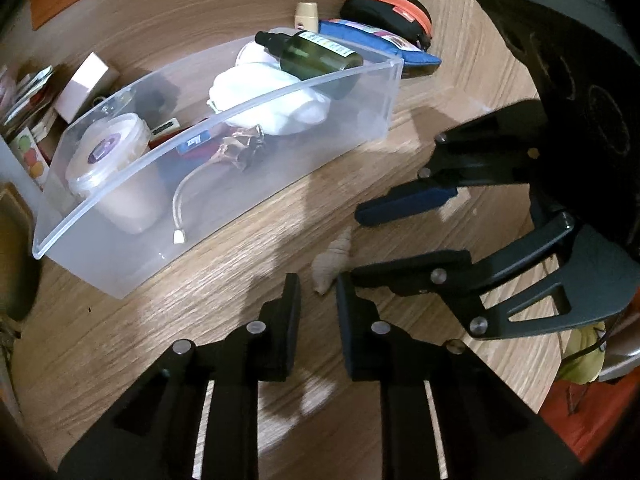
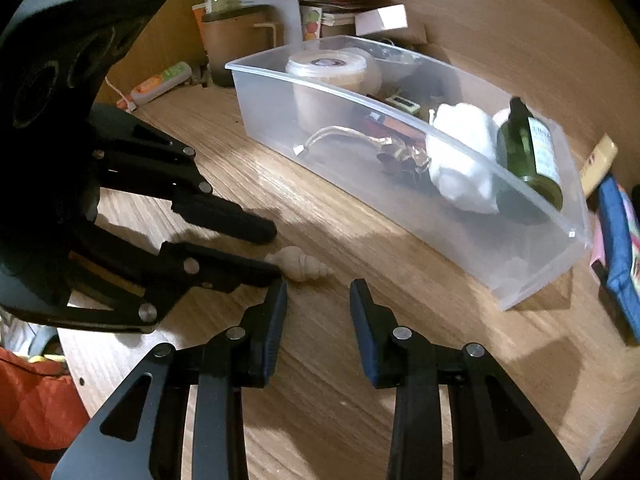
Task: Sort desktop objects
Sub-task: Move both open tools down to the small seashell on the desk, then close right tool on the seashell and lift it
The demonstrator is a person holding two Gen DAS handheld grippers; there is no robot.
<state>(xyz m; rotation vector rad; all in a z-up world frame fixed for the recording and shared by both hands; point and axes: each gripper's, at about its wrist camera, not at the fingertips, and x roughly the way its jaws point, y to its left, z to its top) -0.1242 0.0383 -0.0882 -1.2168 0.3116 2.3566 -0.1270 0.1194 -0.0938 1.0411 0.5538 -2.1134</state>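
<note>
Two grippers converge on one shell, both with jaws spread and nothing held. My left gripper (image 1: pixel 318 292) has the shell (image 1: pixel 332 262) just past its fingertips, roughly on the centreline. My right gripper (image 2: pixel 318 290) sees the same shell (image 2: pixel 300 268) slightly left of its gap, touching or nearly touching the lower finger of the left gripper as seen from that side; I can't tell which.

Shell lies flat on the desk (image 1: pixel 120 340), near the long wall of the clear bin (image 1: pixel 216 120), not in it.

Risks as I read them:
- Both grippers aimed at one small object. If both close, fingers clash or knock the shell away.
- Shell is tapered and ribbed. A pinch off the thick part likely squirts it out along the desk.
- Desk edge is close behind the grippers. A skidding shell could go over.
- Bin is light plastic. Clipping its rim on the way in could shove it.

Count in the bin: one green bottle (image 1: pixel 316 54), one white cloth bundle (image 1: pixel 276 96), one lidded tub (image 1: pixel 110 152), one cable (image 1: pixel 188 204), one crumpled foil scrap (image 1: pixel 240 152), a few small flat items I can't resolve.

Outside the bin: one blue pouch (image 1: pixel 400 46), one black-and-orange case (image 1: pixel 394 10), one pale tube (image 1: pixel 306 14), one small box (image 1: pixel 86 84).
</note>
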